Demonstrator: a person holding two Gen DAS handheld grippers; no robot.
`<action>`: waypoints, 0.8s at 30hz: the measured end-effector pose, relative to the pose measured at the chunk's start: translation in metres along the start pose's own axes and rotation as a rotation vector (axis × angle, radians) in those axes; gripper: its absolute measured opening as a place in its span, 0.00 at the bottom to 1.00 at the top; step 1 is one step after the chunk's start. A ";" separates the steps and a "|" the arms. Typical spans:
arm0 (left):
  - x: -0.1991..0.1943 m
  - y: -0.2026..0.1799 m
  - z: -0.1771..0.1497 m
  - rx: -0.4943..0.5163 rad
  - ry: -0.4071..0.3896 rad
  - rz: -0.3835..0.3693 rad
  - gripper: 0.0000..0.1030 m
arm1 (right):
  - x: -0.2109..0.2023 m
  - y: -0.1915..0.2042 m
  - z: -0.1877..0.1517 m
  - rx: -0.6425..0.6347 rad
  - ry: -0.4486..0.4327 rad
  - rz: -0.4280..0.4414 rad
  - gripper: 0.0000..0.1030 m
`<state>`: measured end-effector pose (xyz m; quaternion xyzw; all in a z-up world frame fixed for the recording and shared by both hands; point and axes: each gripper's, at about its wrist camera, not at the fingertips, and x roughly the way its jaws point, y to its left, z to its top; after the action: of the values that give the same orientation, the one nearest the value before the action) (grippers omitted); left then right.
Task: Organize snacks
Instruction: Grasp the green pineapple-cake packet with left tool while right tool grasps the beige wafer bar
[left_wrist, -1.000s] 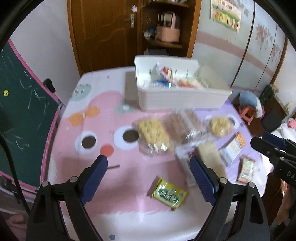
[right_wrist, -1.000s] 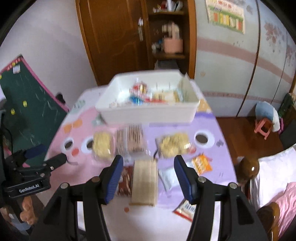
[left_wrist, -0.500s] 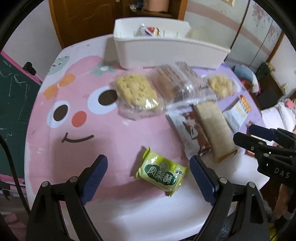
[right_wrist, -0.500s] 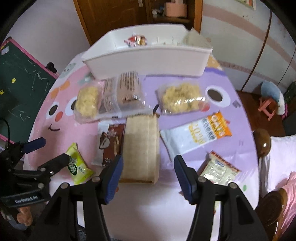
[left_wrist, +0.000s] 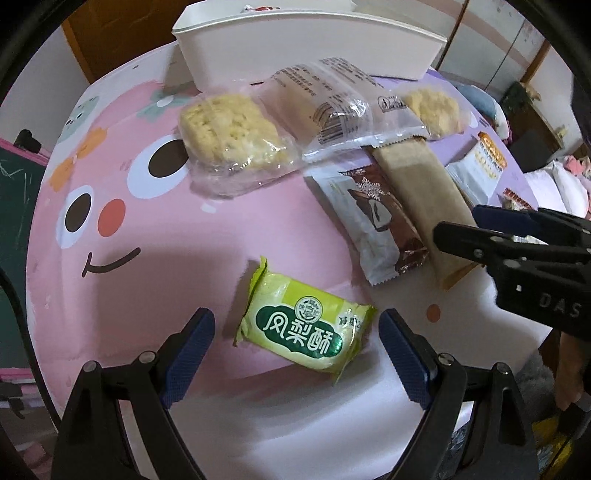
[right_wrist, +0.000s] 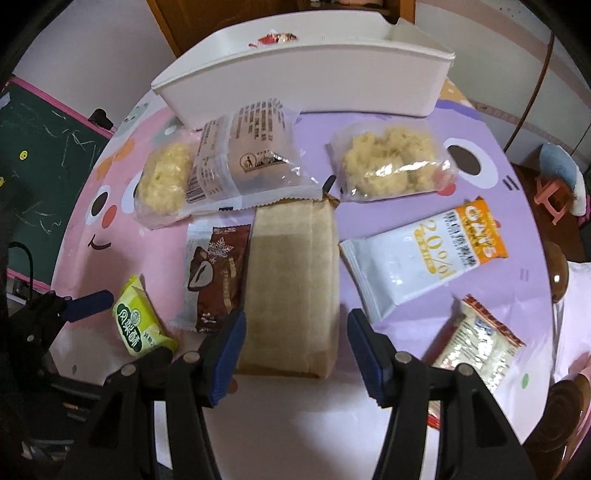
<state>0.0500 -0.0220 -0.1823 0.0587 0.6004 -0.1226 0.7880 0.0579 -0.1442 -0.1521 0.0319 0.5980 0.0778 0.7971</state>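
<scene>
Table (right_wrist: 480, 122): oat packet (right_wrist: 424, 254) right-view only.

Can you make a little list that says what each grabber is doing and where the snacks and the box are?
left gripper: open, around the green snack
right gripper: open, around the tan pack
neither snack: gripped yet
brown pack: between green snack and tan pack
white bin: far side of table, some snacks inside

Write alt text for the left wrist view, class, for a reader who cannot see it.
The open left gripper straddles a green packet on a pink cartoon table. Beyond lie more wrapped snacks and a white bin; the right gripper reaches in over a tan packet.
</scene>
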 end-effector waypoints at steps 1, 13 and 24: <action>0.001 -0.001 0.000 0.004 0.004 0.002 0.87 | 0.002 0.001 0.000 -0.003 0.004 0.001 0.56; 0.007 -0.004 0.000 0.023 0.019 0.029 0.86 | 0.016 0.028 0.005 -0.143 -0.024 -0.117 0.66; 0.009 0.006 0.004 0.008 0.013 0.033 0.86 | 0.023 0.032 0.013 -0.168 -0.038 -0.105 0.85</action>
<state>0.0573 -0.0181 -0.1898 0.0727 0.6041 -0.1118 0.7857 0.0743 -0.1081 -0.1657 -0.0651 0.5748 0.0851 0.8113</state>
